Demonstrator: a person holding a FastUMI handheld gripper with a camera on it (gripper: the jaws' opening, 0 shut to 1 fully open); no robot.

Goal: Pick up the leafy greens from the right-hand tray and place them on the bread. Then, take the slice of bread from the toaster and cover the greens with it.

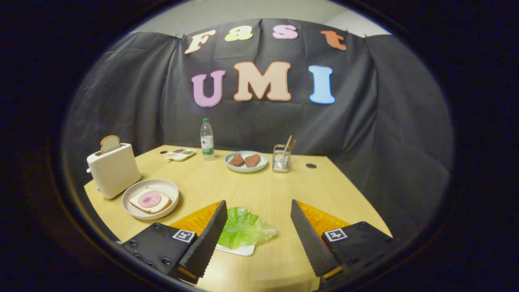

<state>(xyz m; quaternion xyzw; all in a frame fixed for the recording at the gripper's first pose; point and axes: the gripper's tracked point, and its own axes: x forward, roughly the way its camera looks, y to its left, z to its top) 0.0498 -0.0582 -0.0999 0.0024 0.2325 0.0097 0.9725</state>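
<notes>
The claw (259,239) is wide open and holds nothing. Its two fingers (206,239) stand far apart above the wooden desk (251,190).

One leaf of green lettuce (245,229) lies on one small white tray (239,249). The leaf sits between the two fingers, close to the left one. That finger hides the leaf's left side, so I cannot tell if they touch. The right finger is well apart from the leaf.

At about 10 o'clock from the leaf is one white plate (168,186). On it lies one slice of bread (149,200) with one round pink slice of ham (149,199) on top. No greens are on that bread yet.

Just past the plate, still at about 10 o'clock, stands one white toaster (115,172). One slice of toast (110,144) sticks up out of its top.

Far across the desk, at about 12 o'clock from the leaf, is one pale blue plate (246,166) with two brown pieces of meat (245,160) on it. At about 11 o'clock stands one water bottle (206,140) with a green cap. Just left of it is one small dish (179,154) with little parts inside. At about 1 o'clock stands one clear cup (281,159) with some sticks in it.
</notes>
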